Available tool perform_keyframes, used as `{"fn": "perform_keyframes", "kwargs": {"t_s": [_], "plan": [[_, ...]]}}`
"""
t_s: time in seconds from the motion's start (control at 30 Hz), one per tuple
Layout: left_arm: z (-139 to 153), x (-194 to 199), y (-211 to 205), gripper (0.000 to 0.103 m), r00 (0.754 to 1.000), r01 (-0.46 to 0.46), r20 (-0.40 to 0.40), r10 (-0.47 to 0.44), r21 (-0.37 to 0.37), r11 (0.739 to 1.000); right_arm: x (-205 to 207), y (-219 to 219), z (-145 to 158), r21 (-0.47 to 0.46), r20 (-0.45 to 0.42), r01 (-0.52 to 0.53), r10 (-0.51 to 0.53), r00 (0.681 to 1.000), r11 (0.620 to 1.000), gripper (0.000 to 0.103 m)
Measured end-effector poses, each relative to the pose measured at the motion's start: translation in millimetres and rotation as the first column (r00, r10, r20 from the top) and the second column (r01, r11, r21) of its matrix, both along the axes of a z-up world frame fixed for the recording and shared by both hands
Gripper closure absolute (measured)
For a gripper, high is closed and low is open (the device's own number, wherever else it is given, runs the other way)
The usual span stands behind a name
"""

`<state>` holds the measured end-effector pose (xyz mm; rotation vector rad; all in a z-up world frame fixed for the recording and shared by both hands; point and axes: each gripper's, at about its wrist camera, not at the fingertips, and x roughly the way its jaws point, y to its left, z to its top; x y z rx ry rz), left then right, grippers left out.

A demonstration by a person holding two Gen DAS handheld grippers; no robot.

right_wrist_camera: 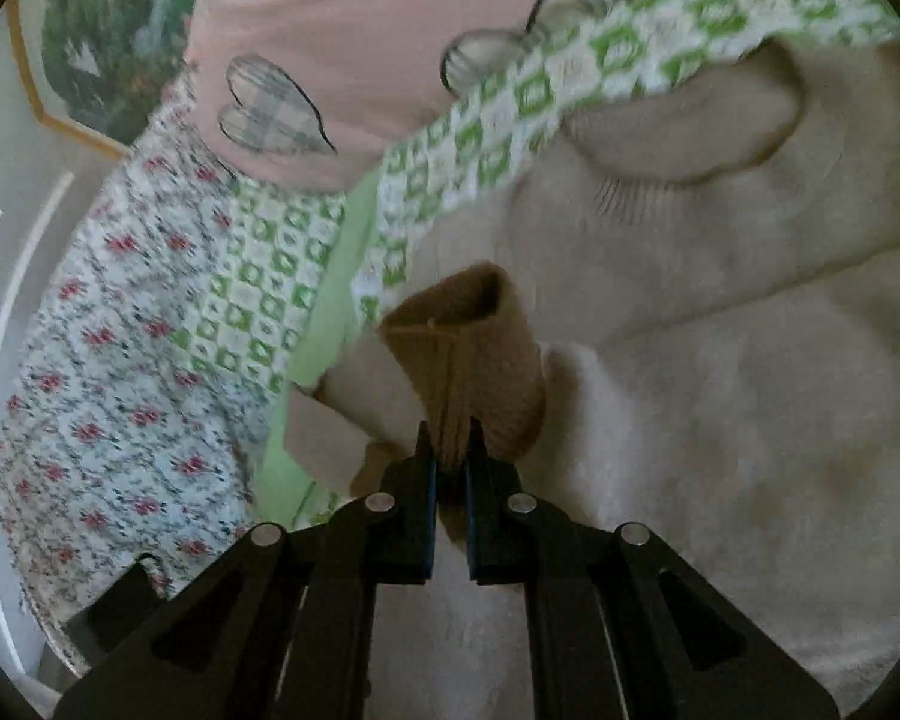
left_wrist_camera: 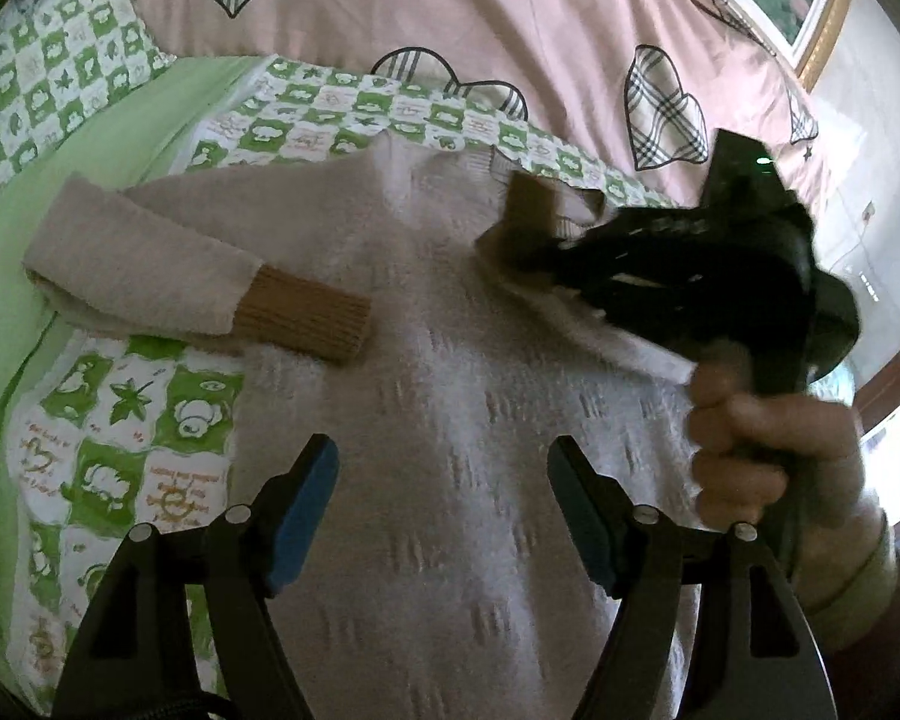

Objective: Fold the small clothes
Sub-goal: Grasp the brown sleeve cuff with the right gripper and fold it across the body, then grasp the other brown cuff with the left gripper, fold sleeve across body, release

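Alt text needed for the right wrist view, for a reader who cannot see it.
The right gripper is shut on the brown ribbed cuff of a cream sweater, holding that sleeve end above the garment's body. The sweater lies on a green-and-white checked sheet, with a pink heart-print quilt beyond it and a floral fabric at left.

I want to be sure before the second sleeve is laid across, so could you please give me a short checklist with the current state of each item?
1. Right tongs shut on the brown cuff: ok.
2. Left tongs open and empty above the sweater: ok.
3. First sleeve already folded in, cuff on the body: ok.
4. Sweater body flat on the checked sheet: ok where visible; bottom hem cannot tell.
5. Landing spot free of the left tongs: ok.
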<state>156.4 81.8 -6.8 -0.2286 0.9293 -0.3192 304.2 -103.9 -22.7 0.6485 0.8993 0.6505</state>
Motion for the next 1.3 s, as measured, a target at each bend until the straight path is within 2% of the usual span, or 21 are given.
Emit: {"fn": "perform_keyframes", "kwargs": {"t_s": [0.1,0.17,0.2,0.3,0.43,0.47,0.53,0.57,0.6,0.73,0.8,0.87,0.93,1.03,1.13,1.17,1.2,1.23,1.3], "plan": [[-4,14,-6,0.029,1.0,0.006,-0.016,-0.006,-0.028,1.0,4,8,-8,-0.018,-0.041,-0.033,0.033,0.999,0.999,0.084],[-7,28,-14,0.029,1.0,0.009,-0.019,-0.009,-0.027,1.0,1,10,-9,0.004,-0.052,-0.055,0.055,0.997,0.998,0.064],[-9,36,-19,0.029,1.0,0.008,-0.02,-0.008,-0.019,1.0,-3,4,-7,0.01,-0.042,-0.052,0.052,0.998,0.999,0.06],[-16,58,-30,0.028,0.999,0.008,-0.042,-0.009,-0.01,1.0,-22,-19,4,0.003,0.008,-0.018,0.018,1.0,1.0,0.057],[-29,85,-39,0.029,0.997,0.0,-0.077,-0.002,-0.036,0.999,-51,-63,12,0.006,0.038,0.065,-0.065,0.997,0.998,0.057],[-30,90,-39,0.031,0.997,-0.007,-0.075,0.004,-0.042,0.999,-63,-76,13,0.003,0.047,0.093,-0.093,0.995,0.996,0.057],[-31,98,-39,0.056,0.999,-0.021,-0.051,0.018,-0.06,0.998,-85,-100,13,-0.016,0.063,0.156,-0.154,0.986,0.988,0.057],[-31,100,-39,0.096,0.999,-0.015,-0.045,0.012,-0.073,0.997,-93,-110,12,-0.021,0.065,0.183,-0.181,0.981,0.983,0.057],[-29,101,-38,0.096,0.999,-0.012,-0.044,0.009,-0.08,0.997,-103,-123,11,-0.026,0.07,0.217,-0.215,0.974,0.976,0.057],[0,85,-23,0.096,0.994,-0.077,0.074,0.081,-0.056,0.995,-139,-175,14,-0.092,0.115,0.369,-0.358,0.927,0.925,0.057],[-3,86,-14,0.096,0.995,-0.078,0.057,0.082,-0.061,0.995,-148,-209,15,-0.155,0.125,0.463,-0.447,0.886,0.873,0.057],[-11,90,-15,0.096,0.998,-0.058,0.018,0.059,-0.043,0.997,-145,-236,12,-0.196,0.102,0.514,-0.504,0.858,0.835,0.057],[-14,89,-20,0.096,0.999,-0.042,0.012,0.043,-0.03,0.999,-136,-255,10,-0.215,0.085,0.544,-0.539,0.838,0.811,0.057],[-17,85,-24,0.096,0.999,-0.036,0.006,0.037,-0.024,0.999,-105,-269,5,-0.275,0.056,0.532,-0.539,0.841,0.801,0.049],[-20,83,-25,0.096,0.999,-0.038,0.001,0.038,-0.016,0.999,-71,-269,-6,-0.306,0.012,0.473,-0.493,0.87,0.827,0.047],[-20,82,-25,0.096,0.999,-0.036,0.002,0.036,-0.017,0.999,-60,-267,-11,-0.313,0.0,0.441,-0.464,0.886,0.841,0.049],[-19,81,-26,0.096,1.0,-0.031,0.005,0.031,-0.014,0.999,-54,-263,-12,-0.312,0.005,0.415,-0.436,0.9,0.855,0.059],[-17,81,-28,0.096,1.0,-0.022,0.011,0.022,-0.01,1.0,-50,-261,-11,-0.33,0.013,0.392,-0.411,0.912,0.859,0.093],[-12,78,-32,0.095,1.0,-0.006,0.028,0.007,-0.02,1.0,-55,-269,1,-0.354,0.055,0.415,-0.424,0.904,0.838,0.095]]}}
